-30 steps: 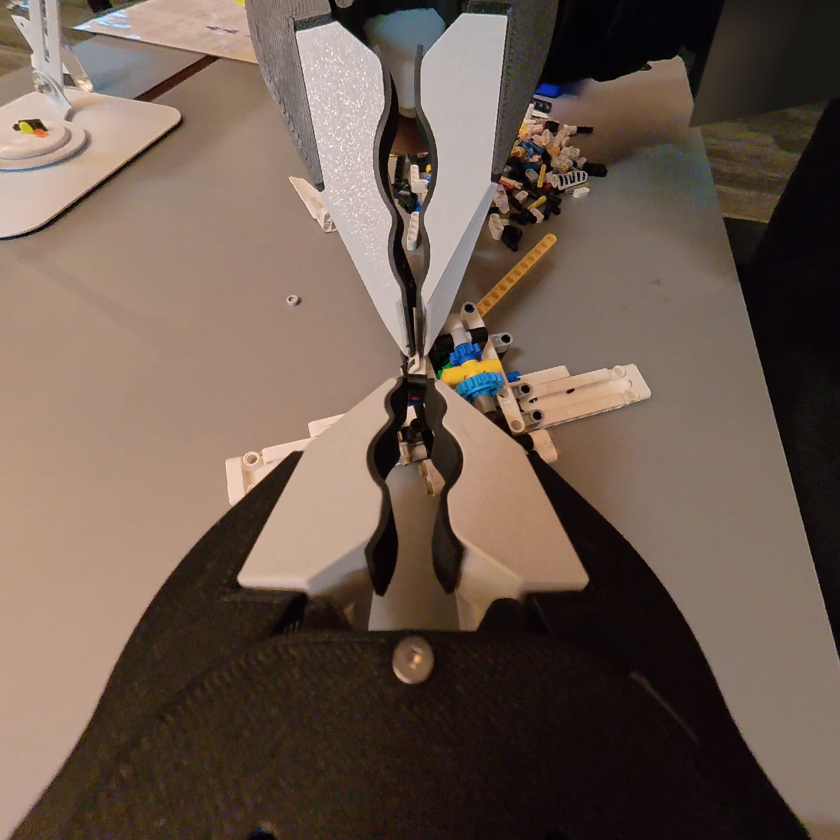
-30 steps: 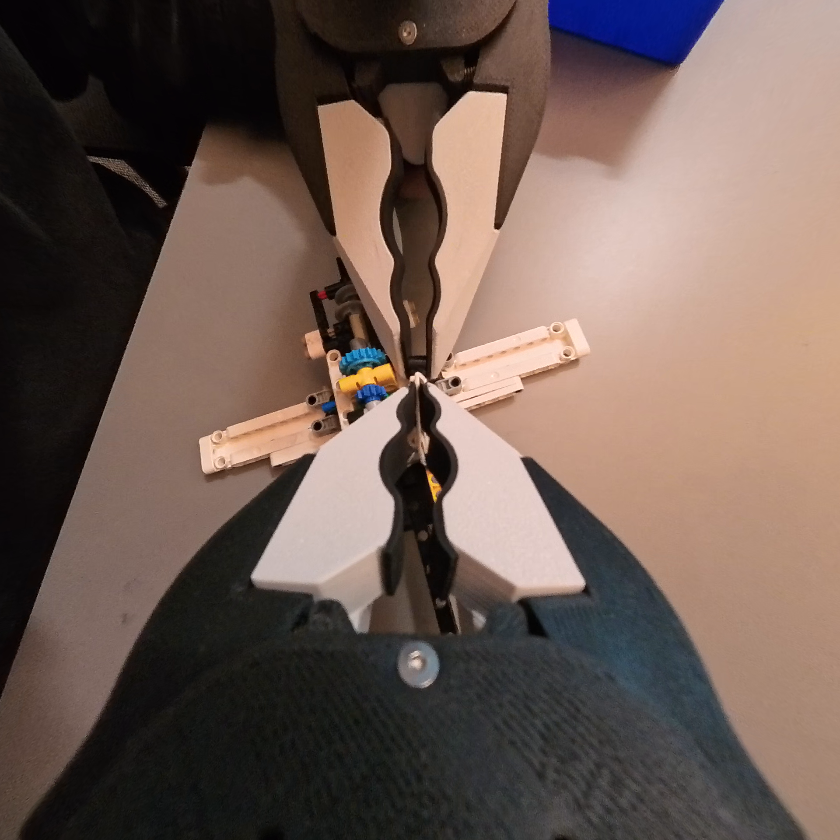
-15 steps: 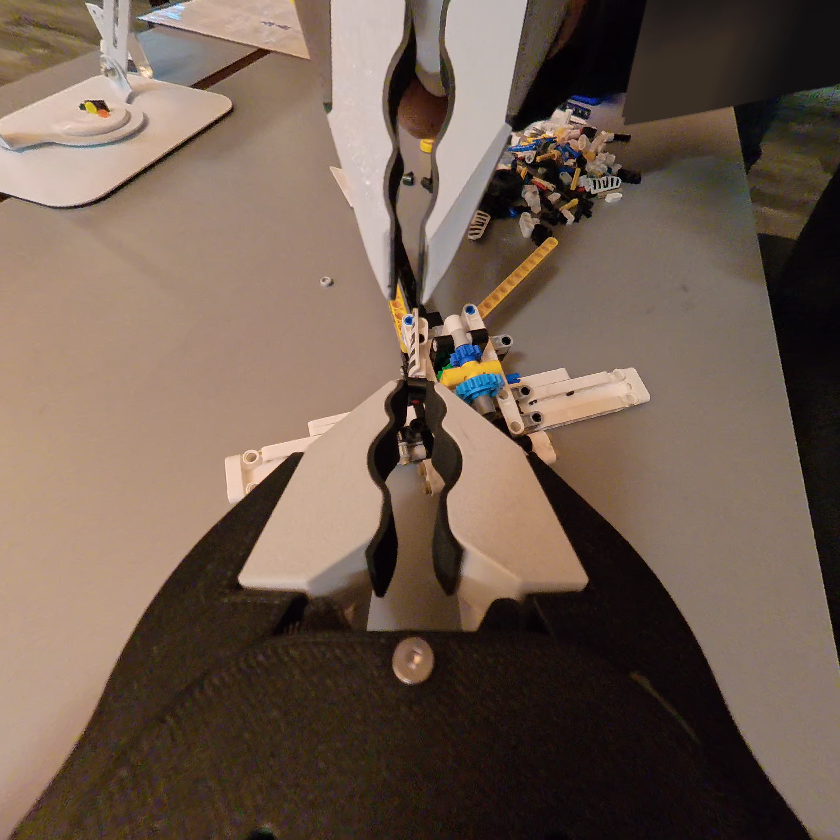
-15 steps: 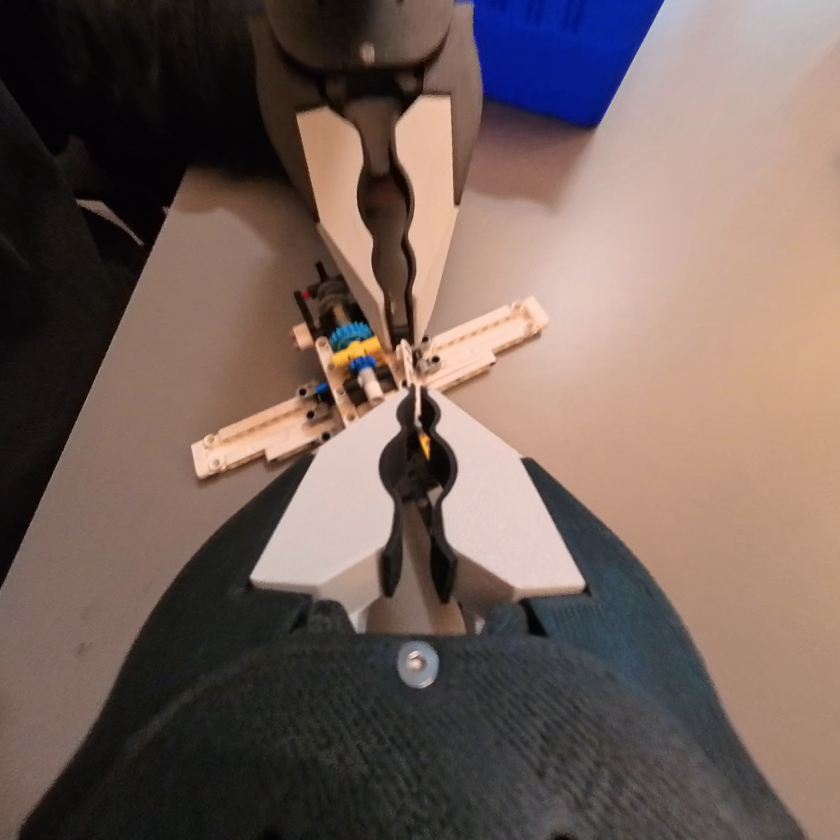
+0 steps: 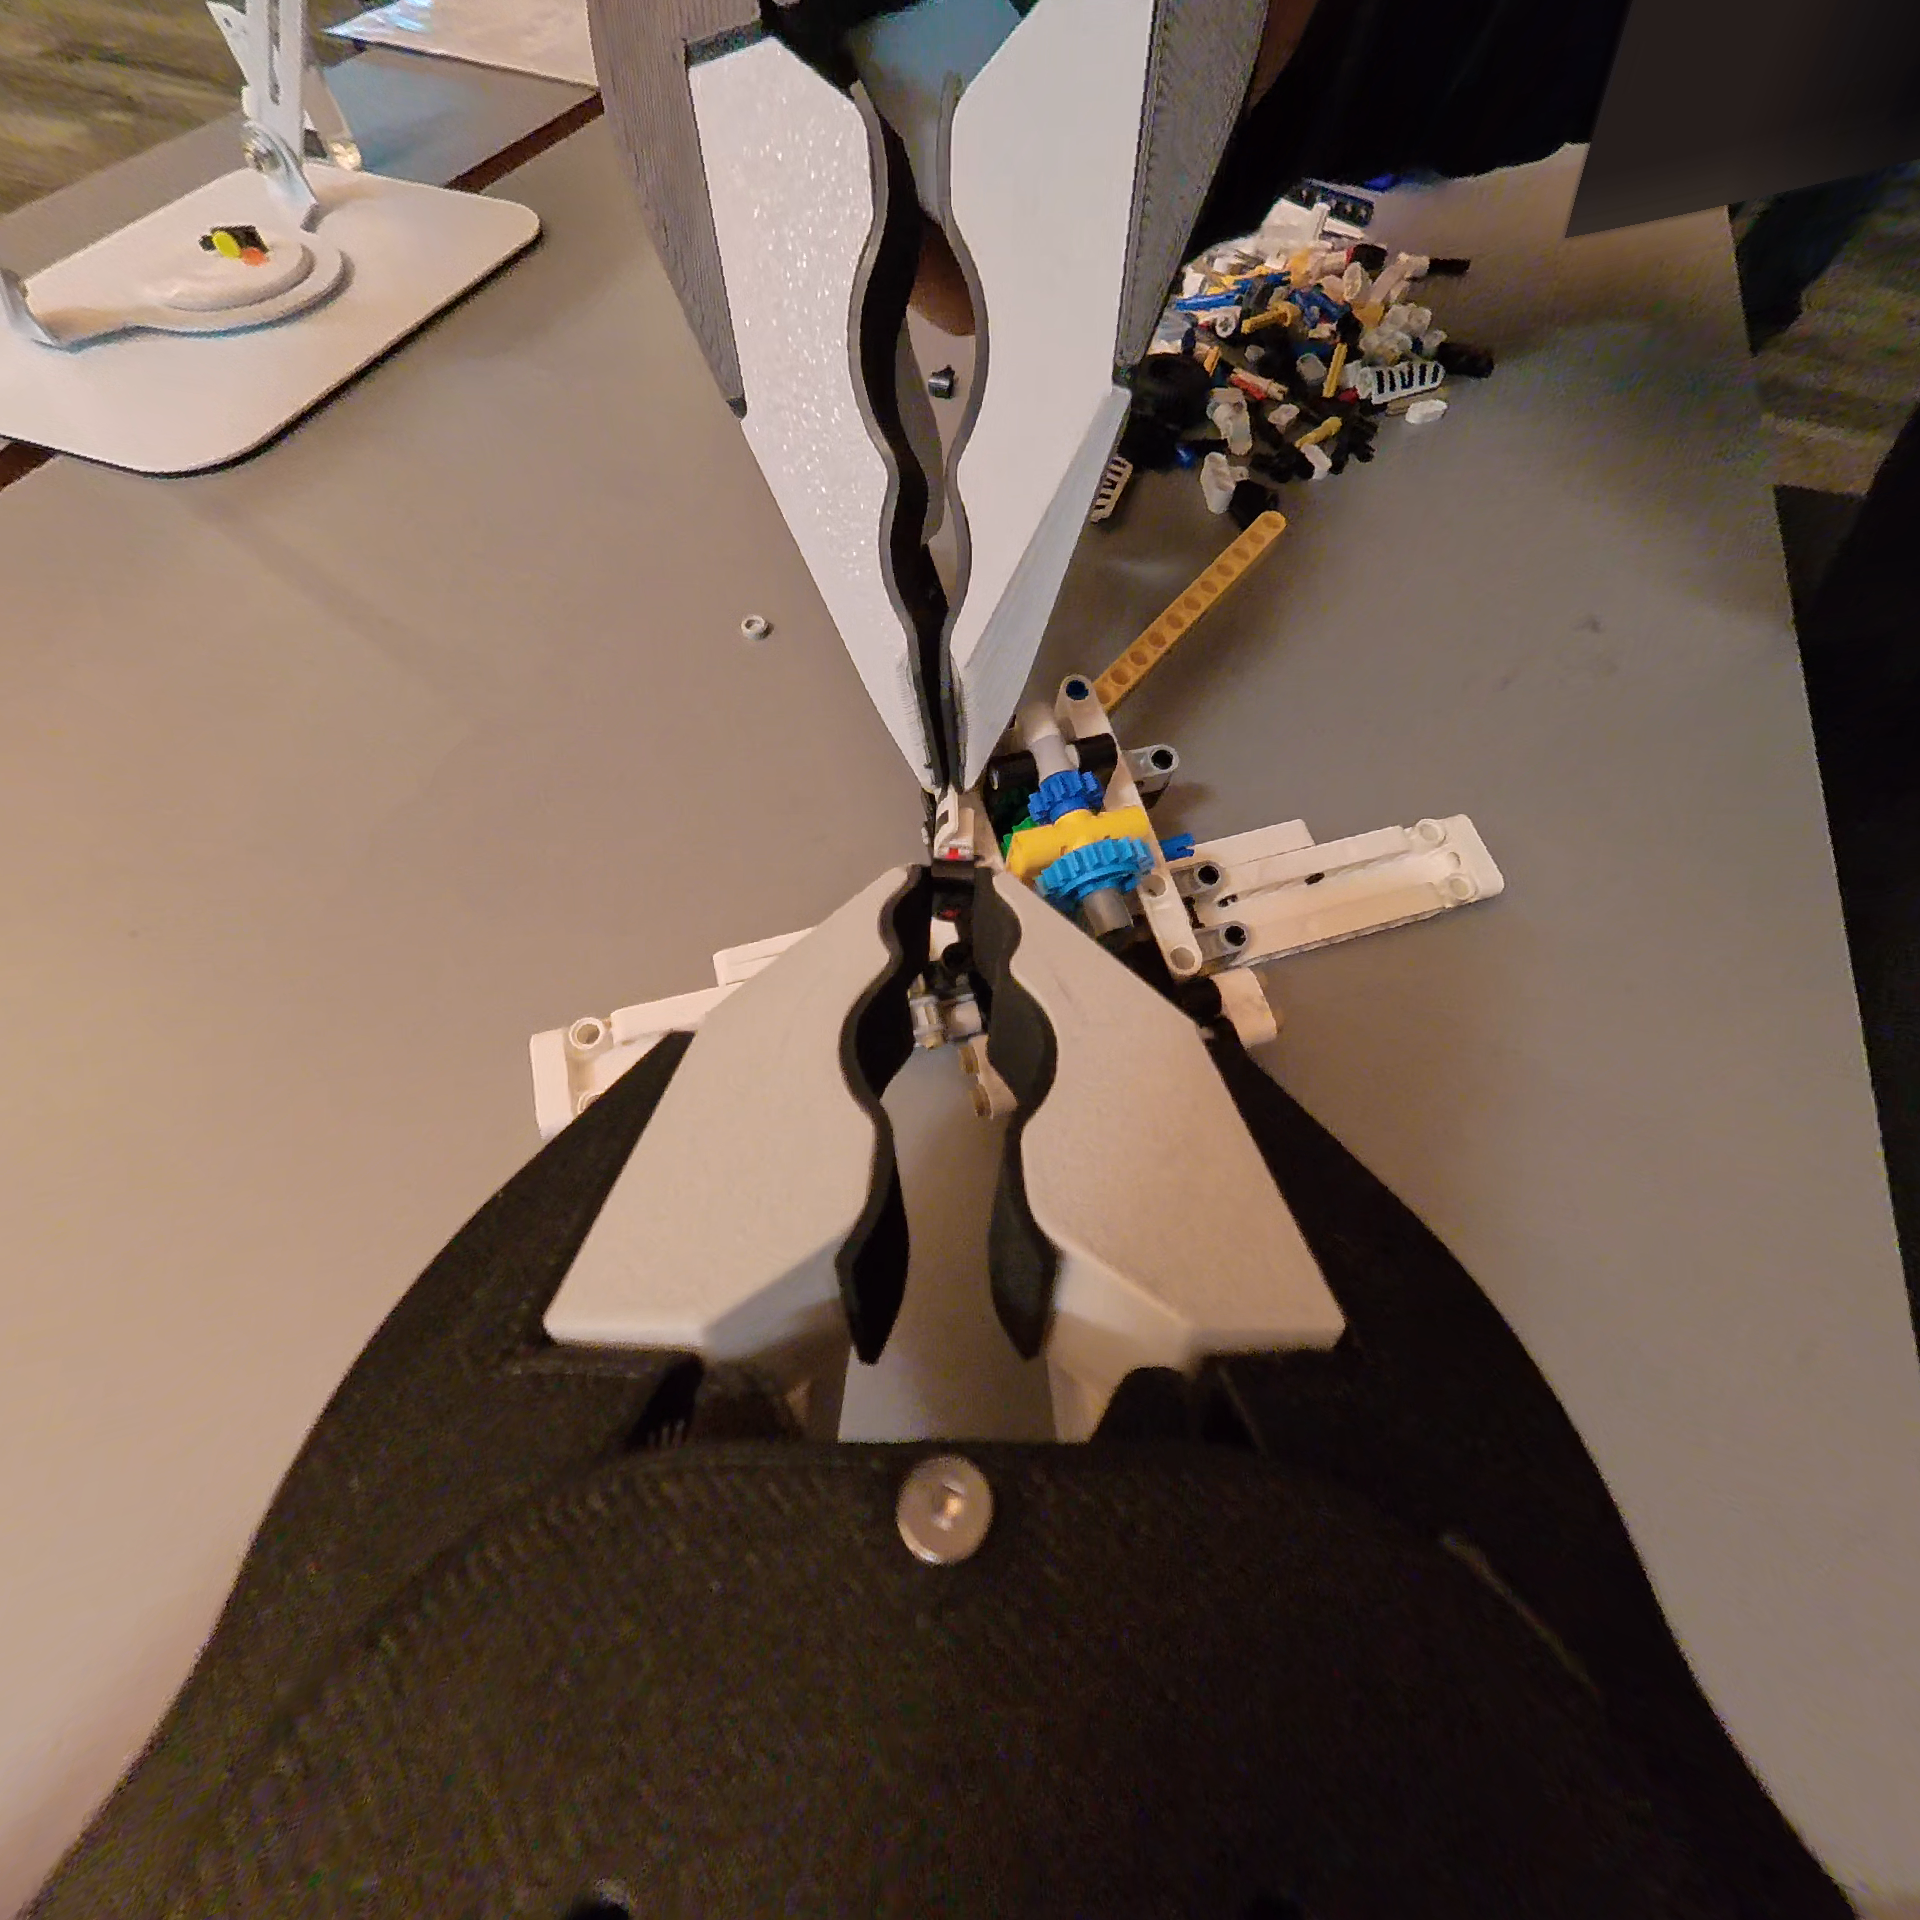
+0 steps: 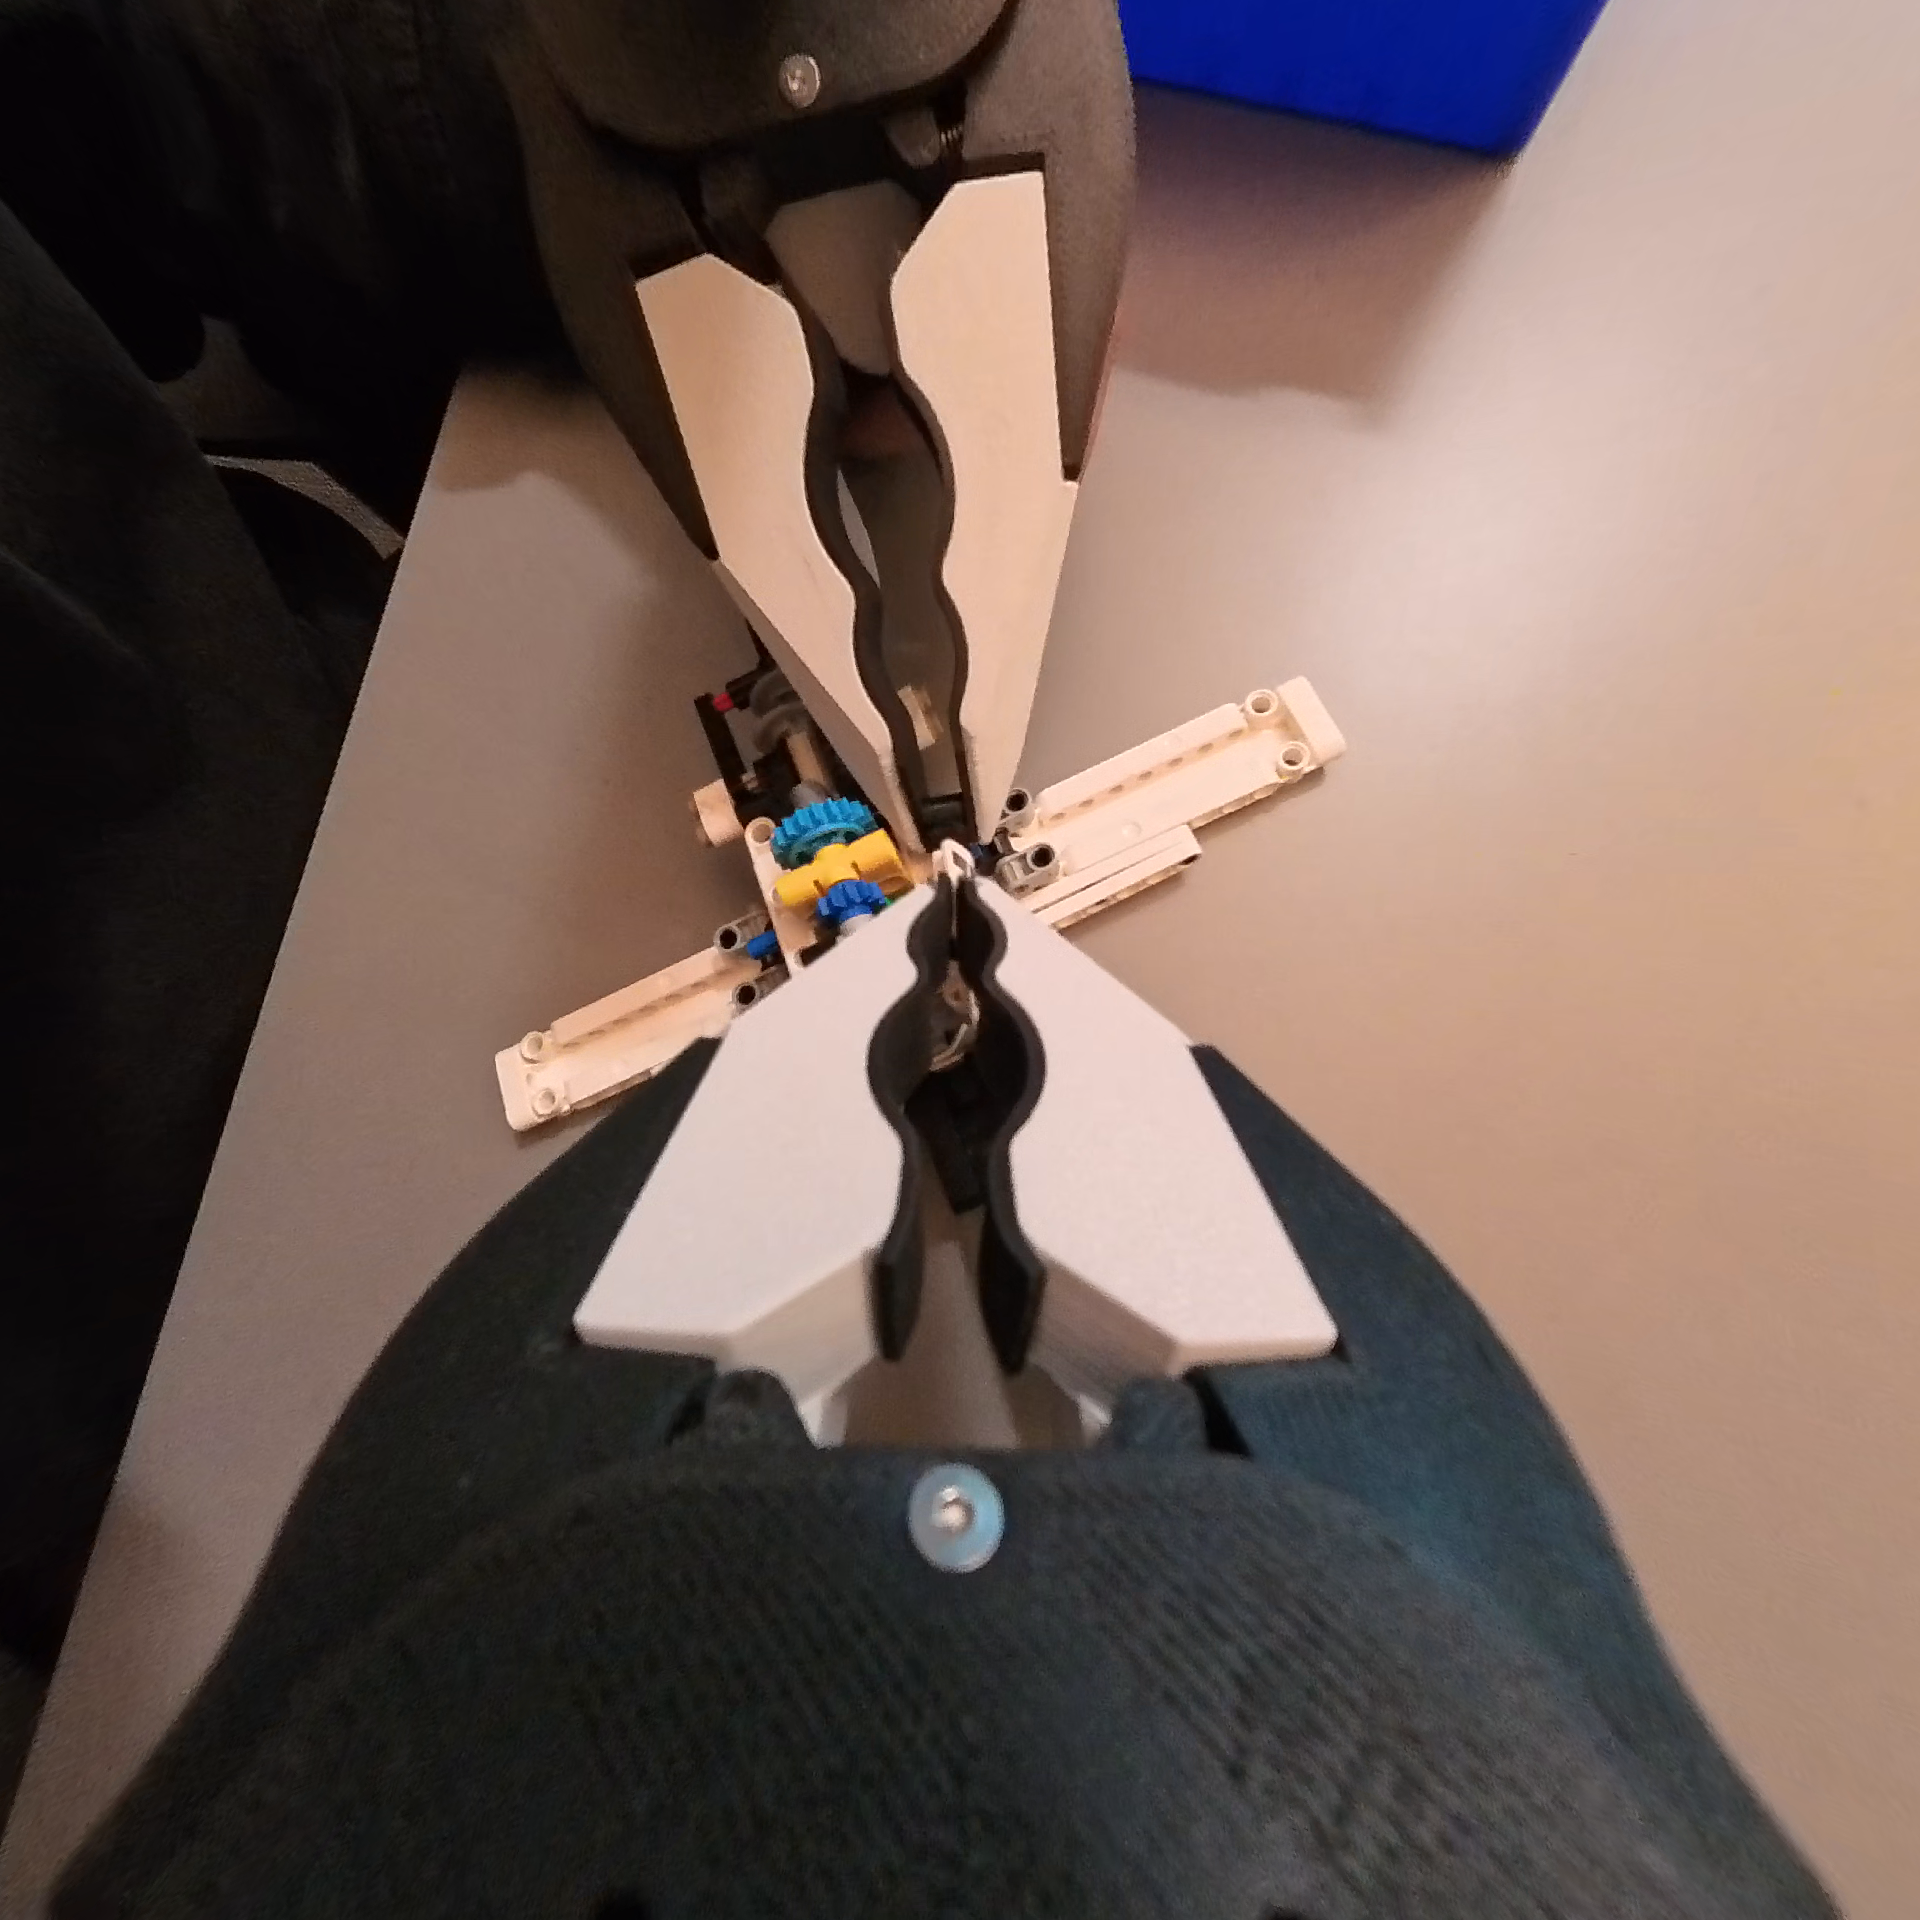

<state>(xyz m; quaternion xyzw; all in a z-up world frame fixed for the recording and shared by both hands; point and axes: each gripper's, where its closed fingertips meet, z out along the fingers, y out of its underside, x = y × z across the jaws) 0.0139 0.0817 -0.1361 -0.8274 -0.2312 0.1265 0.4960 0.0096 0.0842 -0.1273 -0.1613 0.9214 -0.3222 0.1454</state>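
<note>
Claws meet tip to tip over the white brick model (image 5: pixel 1351 883) on the desk (image 5: pixel 416 831). The left claw (image 5: pixel 951 883) pinches the model's black part (image 5: pixel 948 902). The right claw (image 6: pixel 954 894) is clamped on a small white piece (image 5: pixel 953 826) touching the model.

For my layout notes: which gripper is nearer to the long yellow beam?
The right gripper: its fingers pass beside the yellow beam; the left gripper sits farther, across the gear model.

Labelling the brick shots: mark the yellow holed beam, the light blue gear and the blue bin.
yellow holed beam (image 5: pixel 1195 603), left wrist view, middle of its length.
light blue gear (image 5: pixel 1091 868), left wrist view, toothed face.
blue bin (image 6: pixel 1351 62), right wrist view, side wall near the top edge.
</note>
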